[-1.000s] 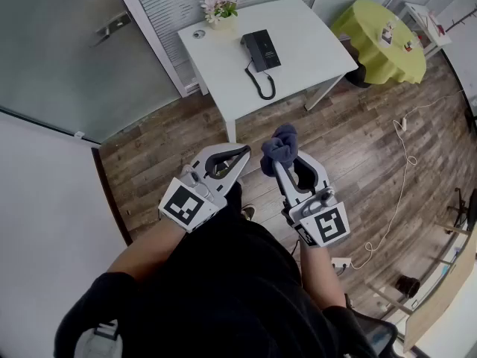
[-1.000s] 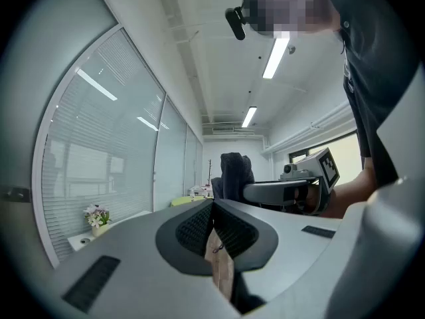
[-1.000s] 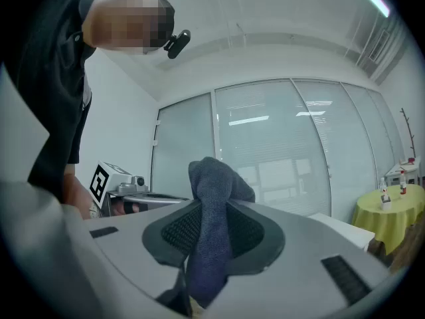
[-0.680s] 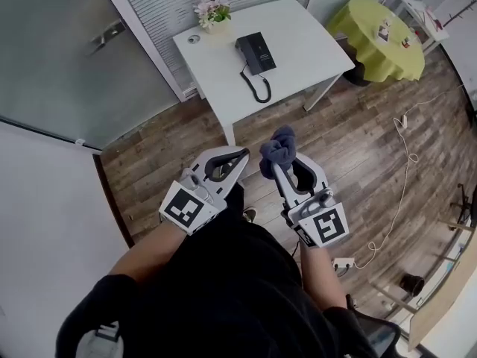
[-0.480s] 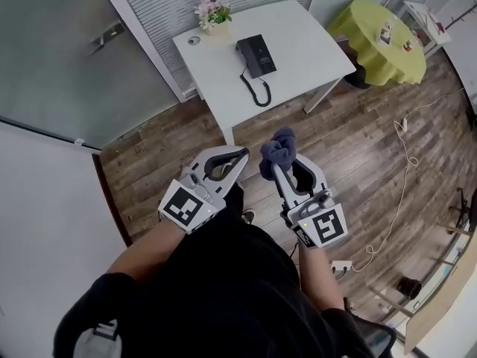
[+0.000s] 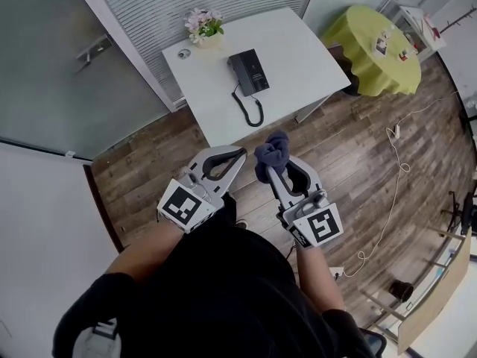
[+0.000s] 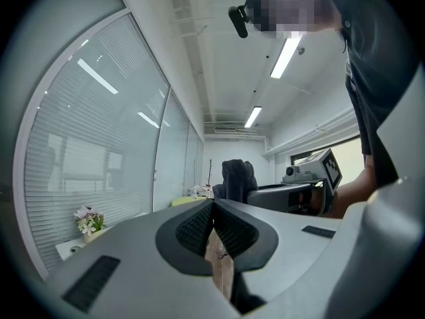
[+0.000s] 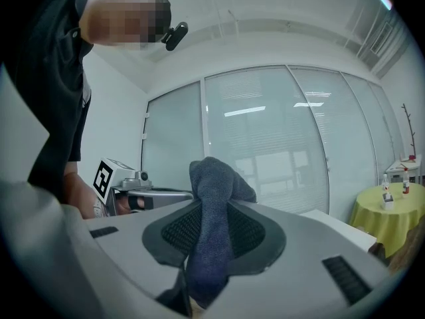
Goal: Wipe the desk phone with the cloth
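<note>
A black desk phone with a coiled cord lies on a white desk ahead of me in the head view. My right gripper is shut on a dark blue cloth, held above the wood floor short of the desk's near edge. My left gripper is beside it, jaws closed with nothing between them. Both are well short of the phone.
A pot of flowers and a small round object sit at the desk's far left corner. A round table with a yellow-green cover stands to the right. A white cable trails over the floor. Glass partitions stand behind the desk.
The desk and phone have come nearer in the head view and shifted left and down. Both grippers stay as they were, the cloth still gripped.
</note>
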{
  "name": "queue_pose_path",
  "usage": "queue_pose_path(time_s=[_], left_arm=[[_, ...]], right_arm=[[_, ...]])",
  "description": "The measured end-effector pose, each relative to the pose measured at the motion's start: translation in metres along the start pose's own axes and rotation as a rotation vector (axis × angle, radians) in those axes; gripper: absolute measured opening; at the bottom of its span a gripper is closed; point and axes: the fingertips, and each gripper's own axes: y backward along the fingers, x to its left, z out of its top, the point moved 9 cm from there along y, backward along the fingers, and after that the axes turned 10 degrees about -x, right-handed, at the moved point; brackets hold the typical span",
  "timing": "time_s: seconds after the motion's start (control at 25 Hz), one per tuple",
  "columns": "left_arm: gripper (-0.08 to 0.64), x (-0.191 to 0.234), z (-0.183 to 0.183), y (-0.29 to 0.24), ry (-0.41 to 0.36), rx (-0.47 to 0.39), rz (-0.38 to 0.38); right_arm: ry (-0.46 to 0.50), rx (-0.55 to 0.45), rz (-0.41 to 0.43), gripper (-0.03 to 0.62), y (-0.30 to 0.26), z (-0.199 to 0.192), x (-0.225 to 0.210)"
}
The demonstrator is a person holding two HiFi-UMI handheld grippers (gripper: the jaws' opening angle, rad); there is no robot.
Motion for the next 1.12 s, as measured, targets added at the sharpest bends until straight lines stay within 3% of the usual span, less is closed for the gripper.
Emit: queue_pose_path(time_s=[0.72, 1.12], left_arm=[[0.009, 0.124, -0.010, -0.069, 0.046, -0.009, -0.020], [0.009, 0.146, -0.019, -0.104, 0.022, 0.015, 0.020]], right_arm=[[-0.016, 0.052, -0.029, 0.107, -0.105, -0.012, -0.081], [-0.031, 0.040, -0.014, 0.107, -0.120, -0.014, -0.130]])
